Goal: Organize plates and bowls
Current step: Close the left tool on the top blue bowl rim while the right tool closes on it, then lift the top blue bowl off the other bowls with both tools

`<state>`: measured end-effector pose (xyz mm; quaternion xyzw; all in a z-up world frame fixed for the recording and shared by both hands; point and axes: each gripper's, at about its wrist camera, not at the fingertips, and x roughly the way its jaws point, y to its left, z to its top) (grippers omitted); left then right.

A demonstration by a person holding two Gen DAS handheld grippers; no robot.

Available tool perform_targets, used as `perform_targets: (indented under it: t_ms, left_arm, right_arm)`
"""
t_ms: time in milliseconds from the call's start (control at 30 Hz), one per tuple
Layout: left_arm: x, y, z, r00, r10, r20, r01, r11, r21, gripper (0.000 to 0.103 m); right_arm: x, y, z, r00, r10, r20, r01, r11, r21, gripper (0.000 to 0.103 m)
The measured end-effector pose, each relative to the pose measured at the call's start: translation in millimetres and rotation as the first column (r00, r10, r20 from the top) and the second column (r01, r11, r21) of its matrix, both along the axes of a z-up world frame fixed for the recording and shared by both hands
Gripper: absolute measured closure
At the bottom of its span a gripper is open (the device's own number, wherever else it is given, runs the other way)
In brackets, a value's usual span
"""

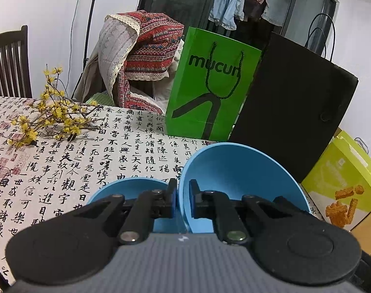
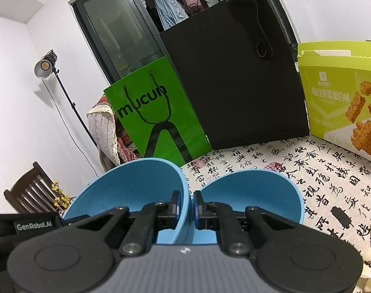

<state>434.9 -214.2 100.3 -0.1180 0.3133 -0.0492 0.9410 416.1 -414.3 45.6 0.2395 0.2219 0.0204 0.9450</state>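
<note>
Your left gripper (image 1: 181, 201) was clamped on the rim of a tilted blue bowl (image 1: 241, 171), with a second blue bowl (image 1: 127, 189) just left of it. Your right gripper (image 2: 186, 206) pinched its own blue bowl's rim. Both sat near the green bag (image 1: 210, 85) on the calligraphy tablecloth (image 1: 87, 151).
</note>
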Motion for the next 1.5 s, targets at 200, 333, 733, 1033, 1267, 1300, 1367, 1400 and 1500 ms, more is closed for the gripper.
perform_targets:
  t_ms: [200, 333, 733, 1033, 1267, 1300, 1367, 1400, 1500]
  left_arm:
    - [-6, 3, 4, 1.000, 0.002, 0.016, -0.002, 1.000, 0.002, 0.092]
    - [-11, 7, 5, 1.000, 0.007, 0.018, -0.007, 1.000, 0.002, 0.092]
    - [-26, 21, 16, 0.999, 0.020, 0.029, -0.019, 1.000, -0.009, 0.092]
    - [-50, 26, 25, 0.999, 0.013, 0.050, -0.012, 1.000, -0.007, 0.092]
    - [-72, 35, 34, 0.998, 0.006, 0.065, -0.004, 1.000, -0.022, 0.092]
    - [-74, 36, 35, 0.998, 0.006, 0.066, -0.004, 1.000, -0.023, 0.092]
    - [-80, 40, 36, 0.998, 0.006, 0.067, -0.005, 1.000, -0.025, 0.092]
    - [-83, 42, 37, 0.998, 0.007, 0.067, -0.005, 1.000, -0.025, 0.092]
    - [-91, 48, 38, 0.998, 0.010, 0.068, -0.008, 1.000, -0.029, 0.092]
  right_arm:
    - [-3, 0, 2, 1.000, 0.011, 0.012, -0.011, 1.000, 0.013, 0.092]
    - [-6, 4, 5, 1.000, 0.021, 0.021, -0.021, 1.000, 0.010, 0.092]
    - [-18, 16, 18, 0.999, 0.042, 0.032, -0.042, 0.999, -0.005, 0.092]
    - [-41, 22, 28, 0.999, 0.036, 0.033, -0.036, 0.999, 0.001, 0.092]
    - [-64, 28, 38, 0.998, 0.036, 0.042, -0.036, 0.999, 0.000, 0.092]
    - [-67, 29, 40, 0.998, 0.036, 0.044, -0.036, 0.999, -0.001, 0.092]
    - [-73, 32, 42, 0.998, 0.038, 0.046, -0.038, 0.999, -0.003, 0.092]
    - [-75, 34, 43, 0.998, 0.040, 0.047, -0.040, 0.999, -0.004, 0.092]
    - [-82, 39, 46, 0.998, 0.043, 0.049, -0.043, 0.999, -0.007, 0.092]
